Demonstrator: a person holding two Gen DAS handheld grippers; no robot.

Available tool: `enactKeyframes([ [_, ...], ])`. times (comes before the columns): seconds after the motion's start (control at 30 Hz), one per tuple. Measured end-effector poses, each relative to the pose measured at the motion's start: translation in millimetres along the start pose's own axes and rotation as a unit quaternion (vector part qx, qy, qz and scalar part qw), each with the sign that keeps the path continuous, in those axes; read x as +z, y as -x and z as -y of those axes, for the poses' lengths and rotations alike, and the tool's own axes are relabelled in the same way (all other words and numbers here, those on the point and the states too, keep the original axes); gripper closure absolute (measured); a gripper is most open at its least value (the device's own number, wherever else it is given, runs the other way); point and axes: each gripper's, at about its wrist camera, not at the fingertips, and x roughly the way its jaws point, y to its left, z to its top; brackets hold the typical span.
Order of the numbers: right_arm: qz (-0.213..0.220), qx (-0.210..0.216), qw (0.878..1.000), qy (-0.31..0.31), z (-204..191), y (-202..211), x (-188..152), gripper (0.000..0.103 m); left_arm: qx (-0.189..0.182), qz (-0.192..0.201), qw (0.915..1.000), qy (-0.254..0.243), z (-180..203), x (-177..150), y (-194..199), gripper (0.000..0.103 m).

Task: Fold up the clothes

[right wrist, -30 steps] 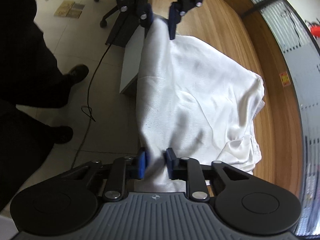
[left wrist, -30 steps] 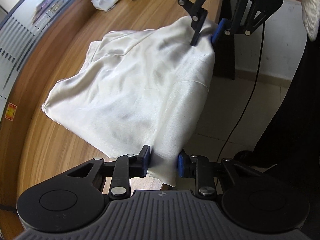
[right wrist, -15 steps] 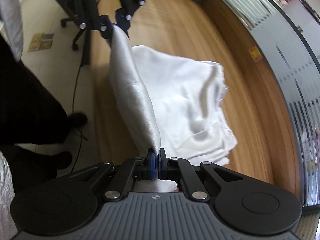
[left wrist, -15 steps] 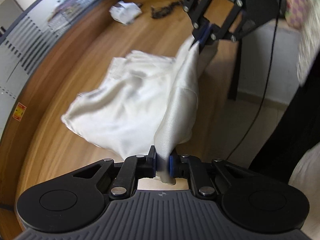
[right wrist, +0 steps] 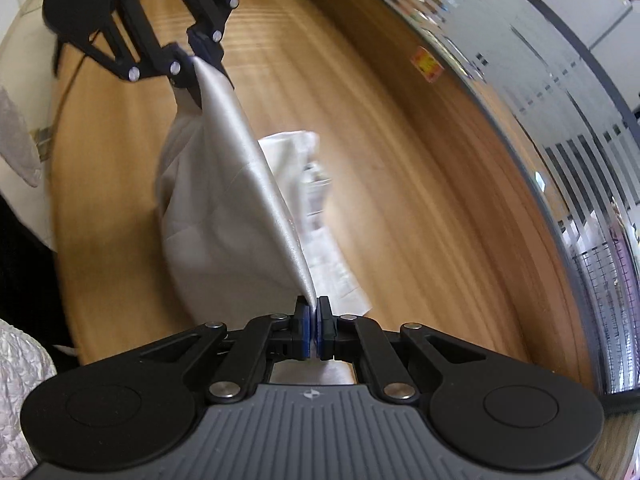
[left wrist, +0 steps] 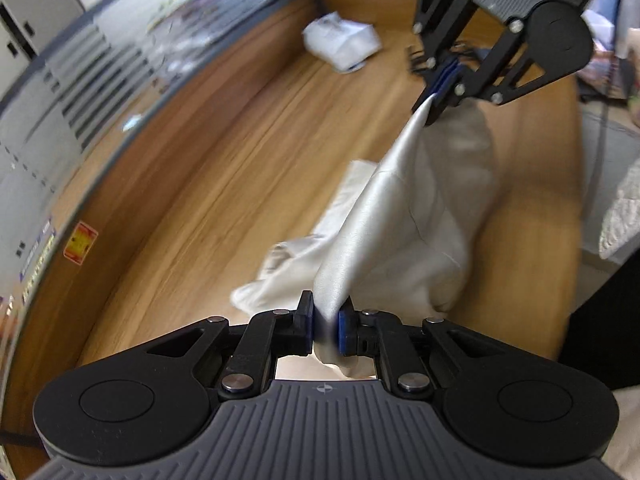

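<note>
Lifting the cream satin garment (left wrist: 404, 216) off the wooden table (left wrist: 224, 168), I had my left gripper (left wrist: 326, 326) and right gripper (right wrist: 313, 328) each clamped on its stretched edge; next I needed to lay that edge forward.

Bright, even daylight; heavy motion blur smears the wooden table (left wrist: 208, 184) (both views), fisheye bending edges, glare on wall panels (right wrist: 560, 92).

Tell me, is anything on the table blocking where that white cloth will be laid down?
Nothing visible. Both tools, left and right, pinch the white cloth over bare wooden table; the small white bundle lies far off.
</note>
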Motion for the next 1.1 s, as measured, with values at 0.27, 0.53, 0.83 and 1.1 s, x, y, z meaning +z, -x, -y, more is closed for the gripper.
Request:
enactKeyframes([
  [0.27, -0.066, 0.051, 0.994, -0.067, 60.7, -98.9, 19.3, 0.100, -0.075, -0.055, 0.9918, 0.087, -59.0, 11.0, -96.7, 0.088],
  [0.53, -0.107, 0.088, 0.983, -0.118, 78.9, -153.6, 9.9, 0.093, -0.120, -0.066, 0.9819, 0.131, -72.7, 3.1, -138.9, 0.066],
  [0.83, -0.107, 0.068, 0.981, -0.144, 89.9, -171.4, 17.7, 0.066, -0.148, -0.050, 0.9643, 0.214, -102.5, -8.4, -141.7, 0.054],
  [1.1, -0.081, 0.043, 0.979, -0.183, 96.4, -138.3, 10.3, 0.051, -0.135, -0.012, 0.9300, 0.341, -126.0, -28.0, -93.8, 0.048],
])
